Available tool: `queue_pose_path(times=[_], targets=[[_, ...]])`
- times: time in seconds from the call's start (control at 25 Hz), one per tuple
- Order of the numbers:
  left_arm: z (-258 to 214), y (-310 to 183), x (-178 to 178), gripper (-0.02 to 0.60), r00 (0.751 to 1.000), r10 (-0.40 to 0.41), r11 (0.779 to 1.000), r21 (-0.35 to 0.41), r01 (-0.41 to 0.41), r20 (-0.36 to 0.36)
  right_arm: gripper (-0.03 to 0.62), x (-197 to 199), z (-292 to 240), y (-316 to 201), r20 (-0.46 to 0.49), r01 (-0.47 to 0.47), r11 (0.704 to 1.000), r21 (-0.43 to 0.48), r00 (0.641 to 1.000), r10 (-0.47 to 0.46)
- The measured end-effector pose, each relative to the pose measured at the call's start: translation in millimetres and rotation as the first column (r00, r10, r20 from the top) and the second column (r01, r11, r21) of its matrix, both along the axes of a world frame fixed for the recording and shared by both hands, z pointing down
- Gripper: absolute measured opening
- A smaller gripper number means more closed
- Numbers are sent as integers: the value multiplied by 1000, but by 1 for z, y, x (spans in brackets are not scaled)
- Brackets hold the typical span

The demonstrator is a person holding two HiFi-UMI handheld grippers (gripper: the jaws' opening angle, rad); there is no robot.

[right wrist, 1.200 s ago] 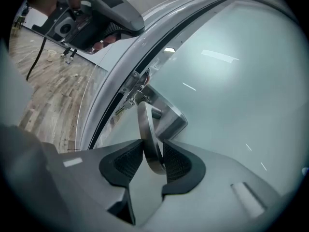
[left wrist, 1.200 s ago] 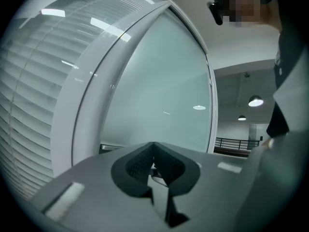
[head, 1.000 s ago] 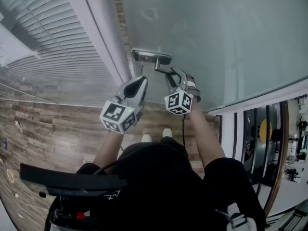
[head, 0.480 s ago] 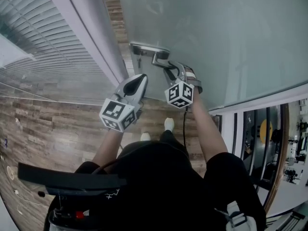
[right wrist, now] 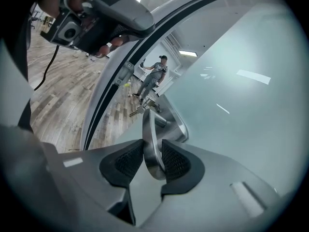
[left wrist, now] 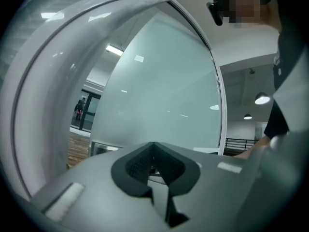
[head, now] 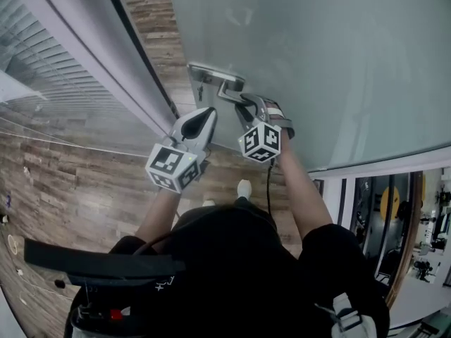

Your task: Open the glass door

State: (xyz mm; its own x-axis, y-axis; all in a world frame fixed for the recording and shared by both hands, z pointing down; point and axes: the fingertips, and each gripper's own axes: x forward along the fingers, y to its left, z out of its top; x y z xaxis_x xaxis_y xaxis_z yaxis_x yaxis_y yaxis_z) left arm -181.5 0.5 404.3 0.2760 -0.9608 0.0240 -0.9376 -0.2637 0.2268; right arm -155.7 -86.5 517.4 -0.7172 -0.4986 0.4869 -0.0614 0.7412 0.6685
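The frosted glass door (head: 317, 62) carries a steel lever handle (head: 229, 90) on a metal plate at its left edge. My right gripper (head: 246, 108) has the lever (right wrist: 150, 144) between its ribbed pads, which touch it on both sides while the jaws are closing. The door stands ajar, with a strip of wood floor showing between its edge and the frame. My left gripper (head: 204, 118) hangs just left of the handle, shut and with nothing in it. In the left gripper view it (left wrist: 154, 166) points level at the glass door (left wrist: 159, 95).
Keys (right wrist: 140, 108) hang from the lock on the handle plate. The grey door frame (head: 91, 55) and a window with blinds (head: 28, 55) lie to the left. A person (right wrist: 154, 76) stands far off beyond the opening. My feet are on the wood floor (head: 77, 189).
The door has swung further, and the floor gap between its edge and the frame has widened. Both grippers have moved along with the handle.
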Motion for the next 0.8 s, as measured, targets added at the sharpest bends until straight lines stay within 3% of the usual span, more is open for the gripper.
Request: queue_pose_path(times=[0.12,0.32,0.64,0.8], targets=[[-17,-19,-3,0,1000,-5,1000,4,5,10,118,-6,-14,-17,-2,10,1000,-16,1000,-10],[-10,-11,1,0,1000,-20,1000,15,20,13,115,-6,-10,-12,8,17,999,-28,1000,-17],[-12,-24,-1,0,999,-43,999,12,43,24,113,-12,-22,-22,111,17,996,-91,994,-7],[-9,-32,1,0,997,-67,998,2,67,30,64,-12,-26,-28,164,27,986,-162,986,0]])
